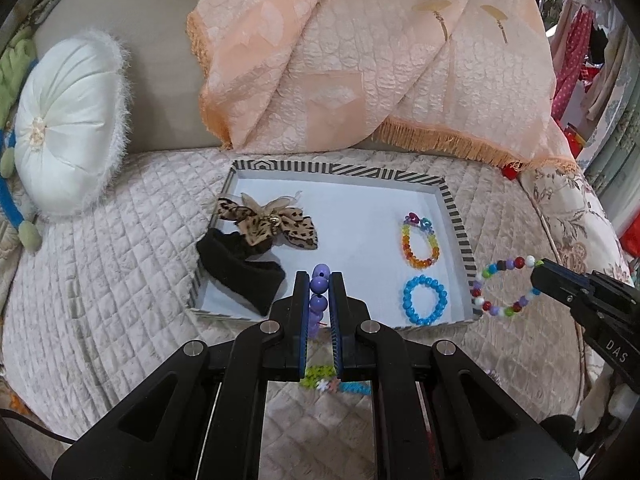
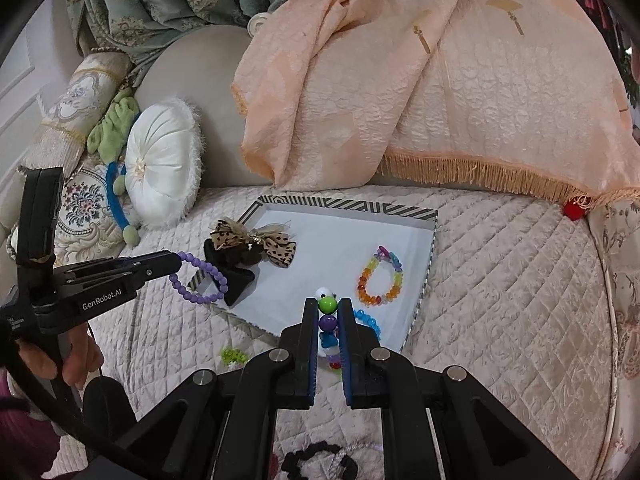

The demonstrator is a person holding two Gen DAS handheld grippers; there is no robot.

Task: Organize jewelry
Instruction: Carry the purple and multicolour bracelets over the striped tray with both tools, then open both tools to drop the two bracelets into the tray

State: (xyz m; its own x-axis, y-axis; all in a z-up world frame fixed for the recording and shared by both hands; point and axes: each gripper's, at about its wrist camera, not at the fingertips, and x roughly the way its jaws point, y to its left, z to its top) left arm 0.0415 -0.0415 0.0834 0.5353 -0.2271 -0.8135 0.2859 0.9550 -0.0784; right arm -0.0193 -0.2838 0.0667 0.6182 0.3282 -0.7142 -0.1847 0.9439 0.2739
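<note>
Sofa seat: the quilted cream sofa seat [image 1: 100,280] is soft and bumpy, so a dropped bead ring could sink into a fold.
Tray: the flat white tray with a striped rim [image 1: 456,216] has low walls. A ring let go over the rim at 3 o'clock could roll out.
Black band: the fuzzy black cloth hair band [image 1: 240,268] hangs over the tray's 9 o'clock rim and may slide off if bumped.
Bow: the spotted brown cloth bow [image 1: 268,224] lies on the band, floppy.
Mixed ring: the many-coloured round-bead bracelet [image 1: 504,284] is pinched by the right gripper [image 2: 330,312], just outside the tray at 3 o'clock. Smooth beads might slip.
Purple ring: the purple round-bead bracelet [image 2: 200,278] is pinched by the left gripper [image 1: 320,280], over the tray's 7 o'clock corner. It may snag the band.
Rainbow ring: the shiny rainbow glass-bead bracelet [image 1: 419,242] lies inside at 3 o'clock.
Blue ring: the blue shiny-bead bracelet [image 1: 424,300] lies inside at 5 o'clock; a new ring could land on it and tangle.
</note>
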